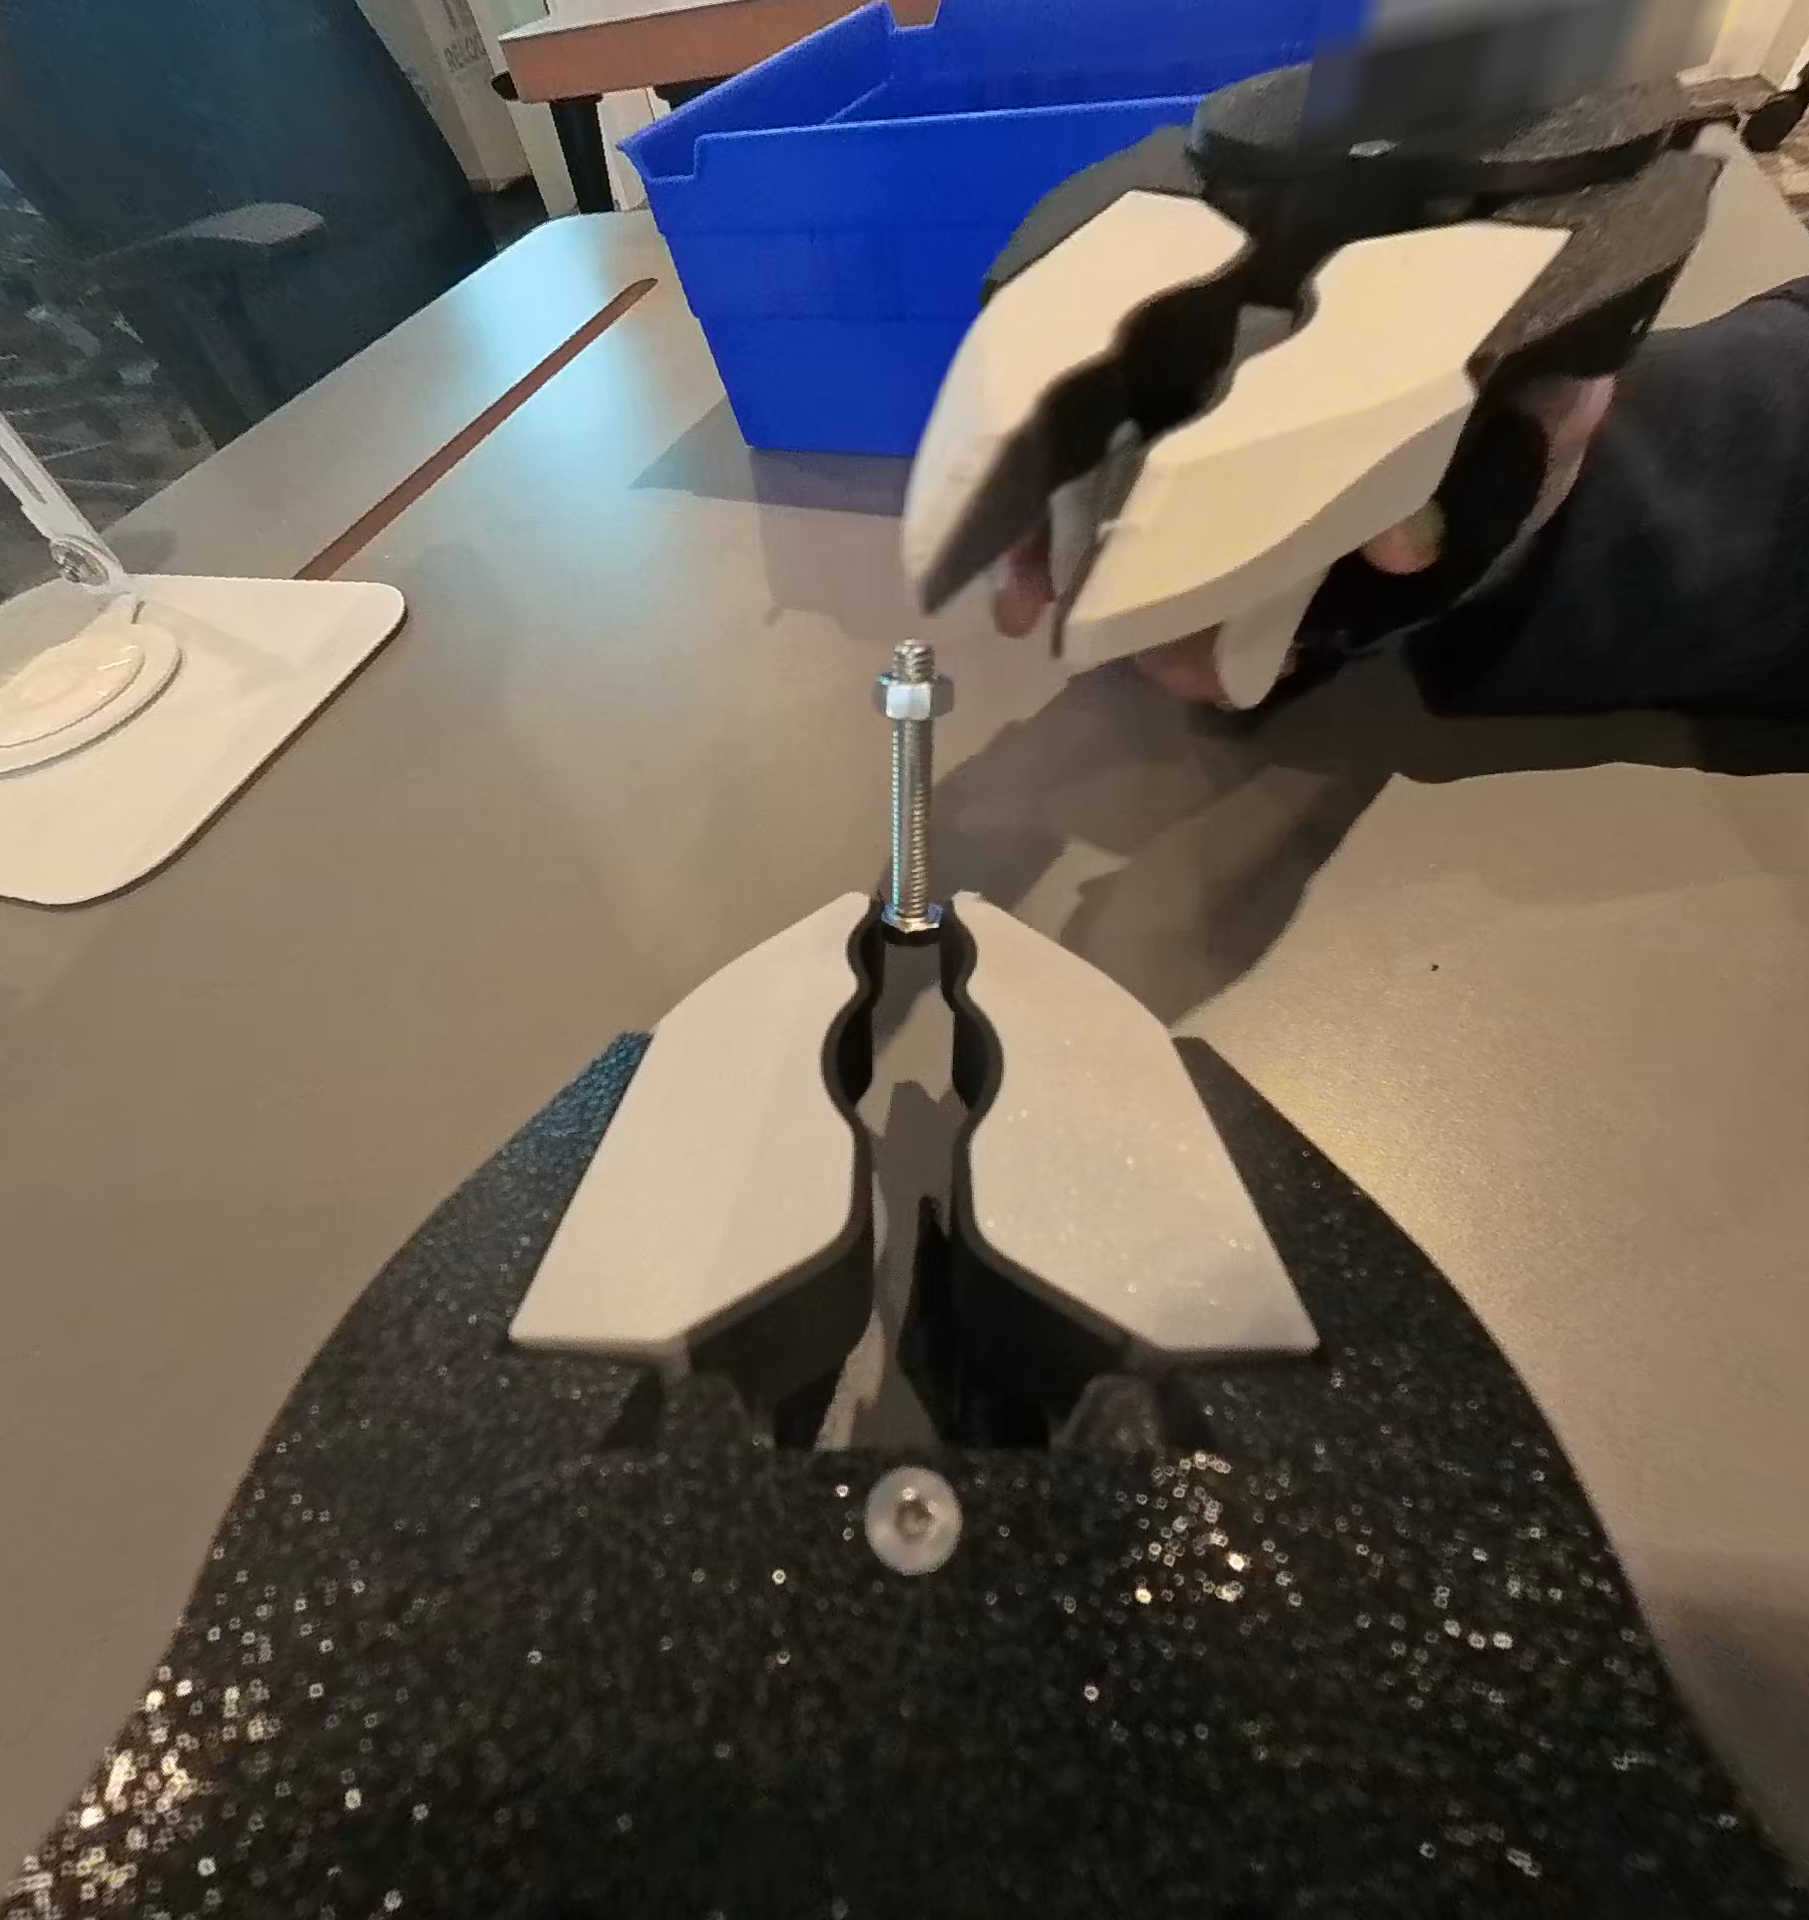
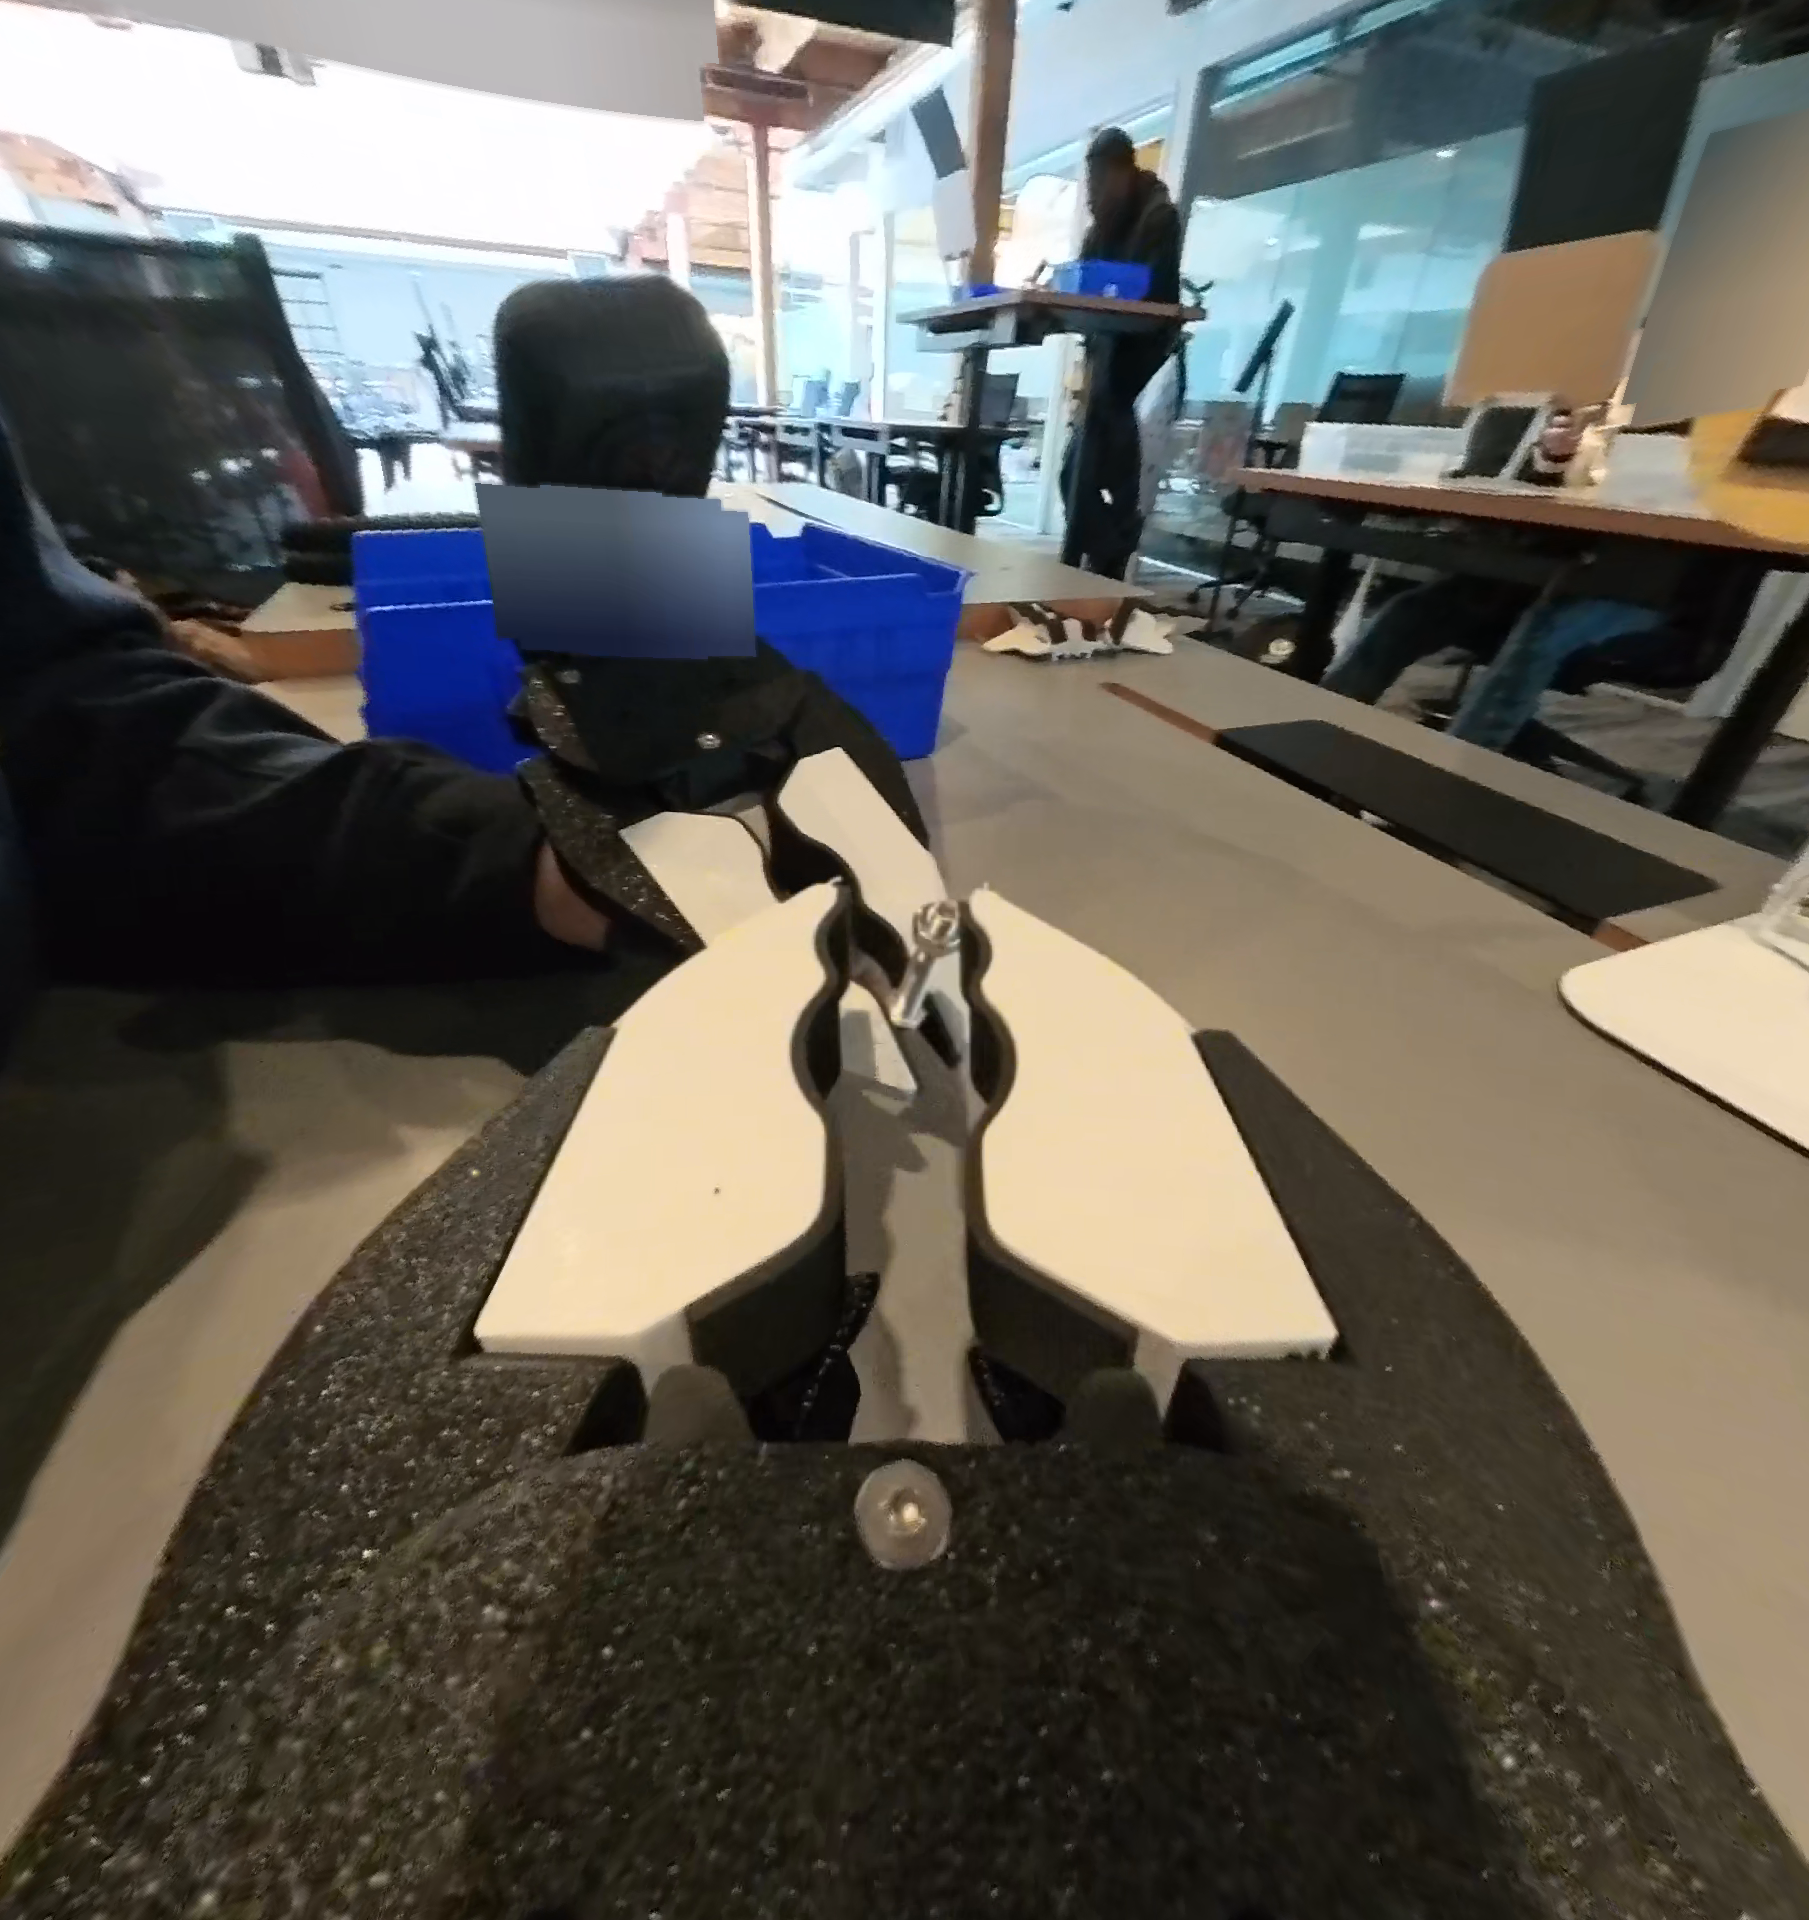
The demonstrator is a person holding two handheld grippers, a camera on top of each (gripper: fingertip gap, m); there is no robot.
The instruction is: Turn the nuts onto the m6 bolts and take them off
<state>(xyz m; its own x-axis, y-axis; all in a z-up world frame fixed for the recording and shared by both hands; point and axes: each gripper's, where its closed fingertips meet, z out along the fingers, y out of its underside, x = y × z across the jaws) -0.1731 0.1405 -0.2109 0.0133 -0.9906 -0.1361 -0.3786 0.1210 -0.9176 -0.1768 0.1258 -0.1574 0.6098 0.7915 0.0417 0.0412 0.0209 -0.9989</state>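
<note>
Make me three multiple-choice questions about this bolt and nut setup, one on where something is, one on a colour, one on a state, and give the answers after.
1. Where is the nut on the bolt?
A. Near the free end of the thread
B. Down against the bolt head
C. Lying on the table

2. What colour is the bin behind the grippers?
A. Red
B. Blue
C. Green

3. What is the left gripper doing?
A. Open, holding nothing
B. Lying flat on the table
C. Shut on the bolt's head end

Answers:
1. A, the nut sits just below the far tip, away from the fingers.
2. B, the bin's walls are bright blue in both views.
3. C, its fingertips pinch the bolt at the head, while the right gripper hovers apart from the nut.
</note>
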